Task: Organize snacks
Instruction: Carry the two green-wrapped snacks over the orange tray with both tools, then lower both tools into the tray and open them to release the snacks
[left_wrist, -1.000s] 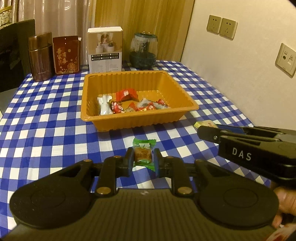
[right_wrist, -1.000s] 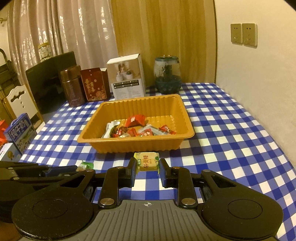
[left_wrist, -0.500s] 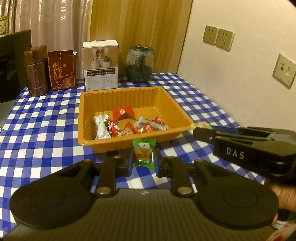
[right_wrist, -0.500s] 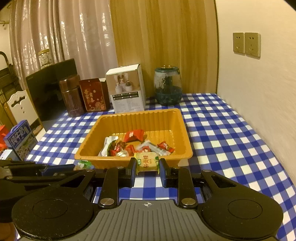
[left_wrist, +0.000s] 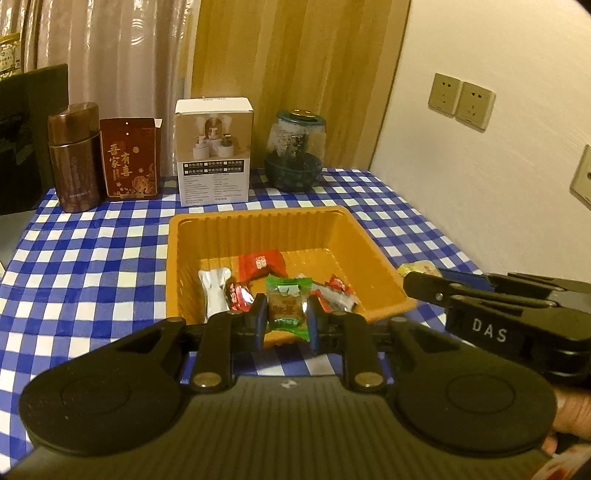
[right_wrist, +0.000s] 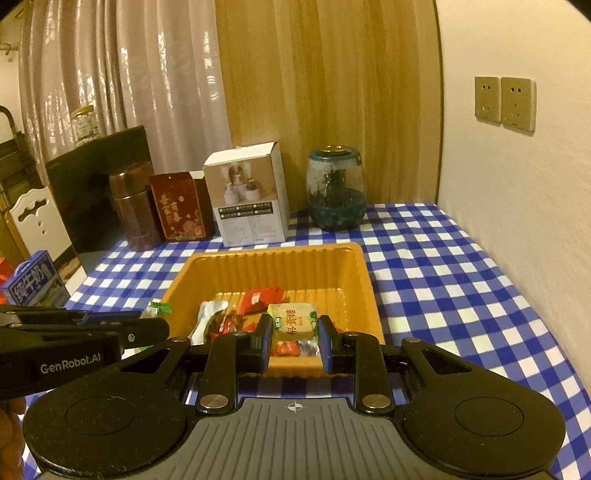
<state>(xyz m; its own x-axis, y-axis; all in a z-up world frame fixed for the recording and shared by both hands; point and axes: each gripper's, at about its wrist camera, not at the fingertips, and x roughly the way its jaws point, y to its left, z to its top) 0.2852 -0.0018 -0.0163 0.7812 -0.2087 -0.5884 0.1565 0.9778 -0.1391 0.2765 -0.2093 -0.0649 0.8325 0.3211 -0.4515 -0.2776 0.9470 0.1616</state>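
Tongs first: our left gripper (left_wrist: 283, 318) pinches a green-wrapped candy (left_wrist: 285, 305), our right gripper (right_wrist: 294, 341) a yellow one (right_wrist: 294, 320), both over the orange tray's (right_wrist: 364, 275) near rim (barely). Released now, either could drop onto the checked tablecloth (right_wrist: 436, 280).

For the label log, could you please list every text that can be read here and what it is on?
"DAS": side of the right gripper.
"GenRobot.AI": side of the left gripper.
"吾家有喜": red box.
"纯牛奶": blue carton.
"秋膏糖", roughly: yellow candy.
White box, green candy: print too small.
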